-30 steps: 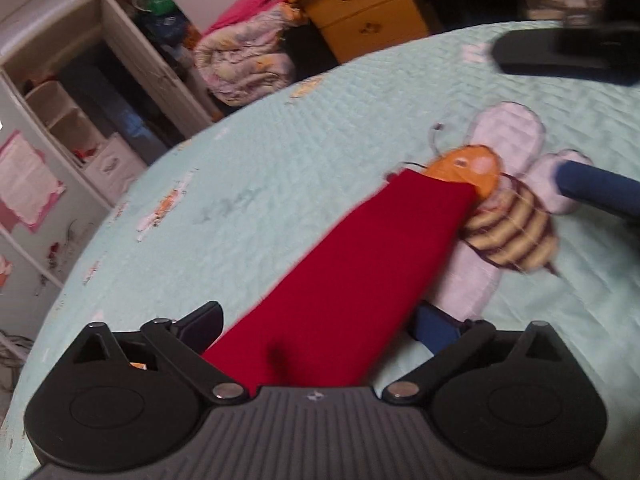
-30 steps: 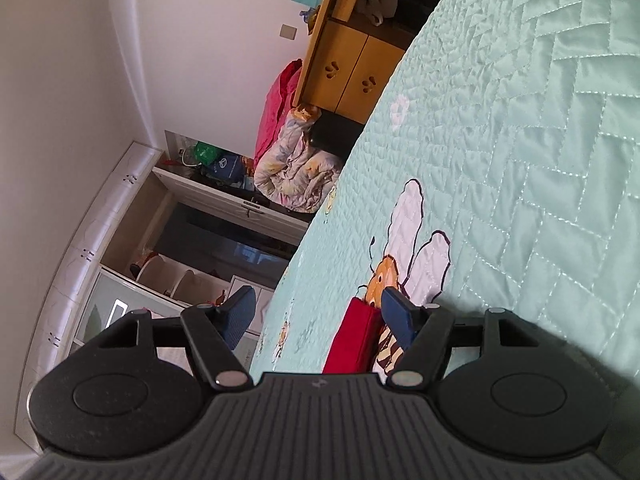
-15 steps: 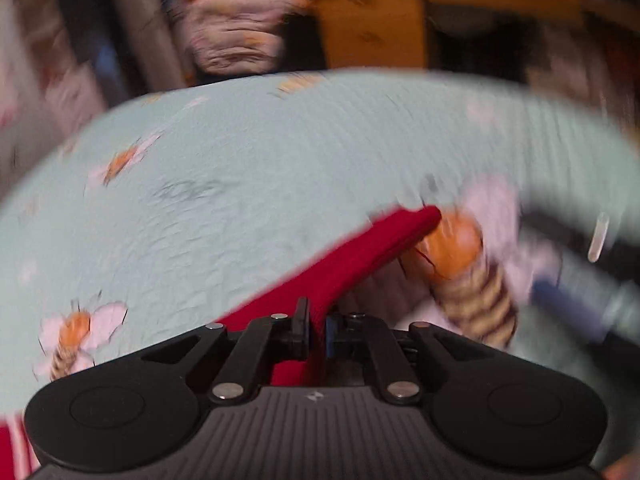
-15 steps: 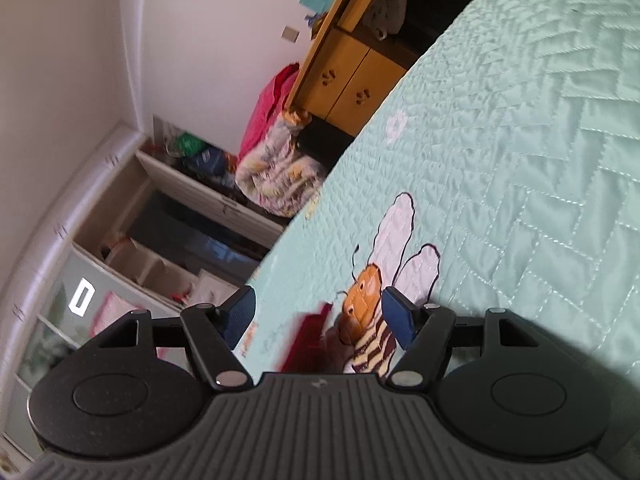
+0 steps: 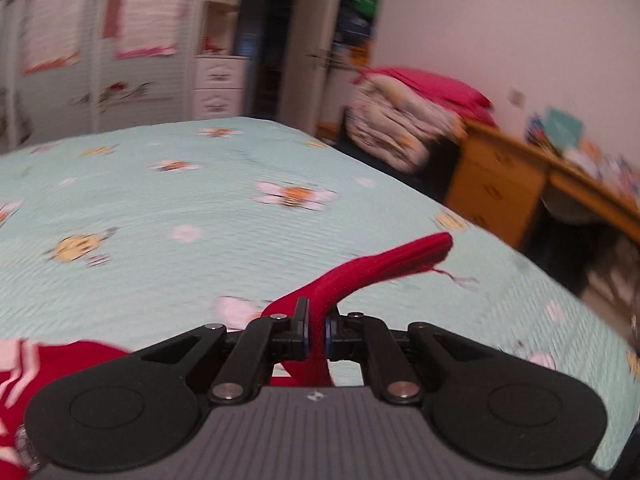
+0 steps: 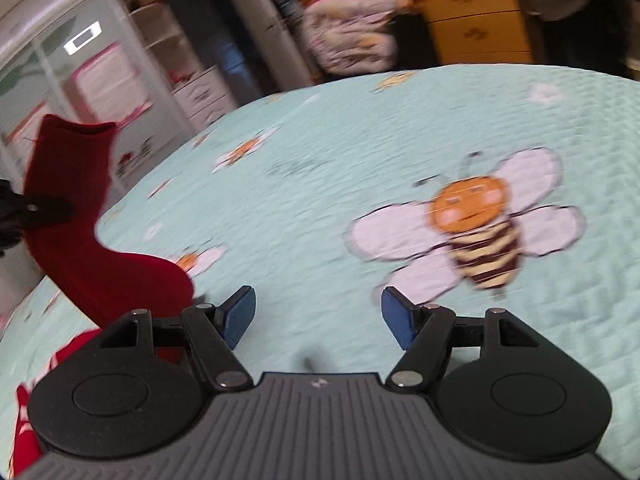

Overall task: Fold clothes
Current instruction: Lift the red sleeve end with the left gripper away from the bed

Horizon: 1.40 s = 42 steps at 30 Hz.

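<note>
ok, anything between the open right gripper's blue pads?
Nothing held: right wrist view shows only bare mint quilted bedspread behind the right gripper; the red knit garment sits off to its left.

- A home bedroom: a bed under a pale-green quilted bedspread (image 6: 360, 128) printed with bees.
- At 12 o'clock, a white louvred wardrobe (image 5: 100, 60).
- At 2 o'clock, a yellow wooden desk (image 5: 500, 184) and piled folded quilts (image 5: 400, 128).

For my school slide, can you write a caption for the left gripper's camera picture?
The left gripper pinches a red sleeve and lifts it over the bee-patterned bedspread.
</note>
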{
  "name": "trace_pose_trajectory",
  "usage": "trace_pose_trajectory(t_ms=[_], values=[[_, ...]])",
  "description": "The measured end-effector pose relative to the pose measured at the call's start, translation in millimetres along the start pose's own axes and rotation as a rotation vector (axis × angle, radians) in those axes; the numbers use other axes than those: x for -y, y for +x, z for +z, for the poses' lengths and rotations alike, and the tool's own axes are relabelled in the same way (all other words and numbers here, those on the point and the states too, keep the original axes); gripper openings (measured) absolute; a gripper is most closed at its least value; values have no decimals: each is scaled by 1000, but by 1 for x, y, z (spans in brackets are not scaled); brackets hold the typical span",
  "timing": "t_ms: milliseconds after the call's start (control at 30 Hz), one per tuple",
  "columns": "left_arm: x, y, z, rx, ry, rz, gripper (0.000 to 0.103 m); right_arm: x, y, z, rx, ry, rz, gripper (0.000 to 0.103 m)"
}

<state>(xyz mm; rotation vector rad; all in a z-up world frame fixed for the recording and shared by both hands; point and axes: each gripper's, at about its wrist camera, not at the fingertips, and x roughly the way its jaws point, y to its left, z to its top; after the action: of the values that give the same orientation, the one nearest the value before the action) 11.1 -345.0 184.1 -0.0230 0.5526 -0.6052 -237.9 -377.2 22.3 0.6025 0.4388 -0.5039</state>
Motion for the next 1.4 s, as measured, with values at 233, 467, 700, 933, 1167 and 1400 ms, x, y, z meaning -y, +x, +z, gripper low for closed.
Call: trace_pose_trajectory(t_ms=[233, 467, 700, 933, 1167, 1400], values=[[-68, -63, 35, 57, -137, -42, 6, -66, 4, -23, -77, -151, 87, 70], [-95, -126, 81, 158, -121, -73, 6, -132, 7, -63, -224, -113, 386, 70], [-134, -158, 94, 193, -110, -62, 6, -194, 12, -106, -296, -214, 408, 70], [-179, -181, 97, 245, -135, -88, 6, -273, 31, -107, -216, -532, 288, 64], [-273, -250, 63, 424, -246, 66, 6, -347, 3, -124, -164, -691, 388, 18], [-385, -254, -26, 377, -453, 206, 6, -401, 1, -179, -247, -778, 509, 39]])
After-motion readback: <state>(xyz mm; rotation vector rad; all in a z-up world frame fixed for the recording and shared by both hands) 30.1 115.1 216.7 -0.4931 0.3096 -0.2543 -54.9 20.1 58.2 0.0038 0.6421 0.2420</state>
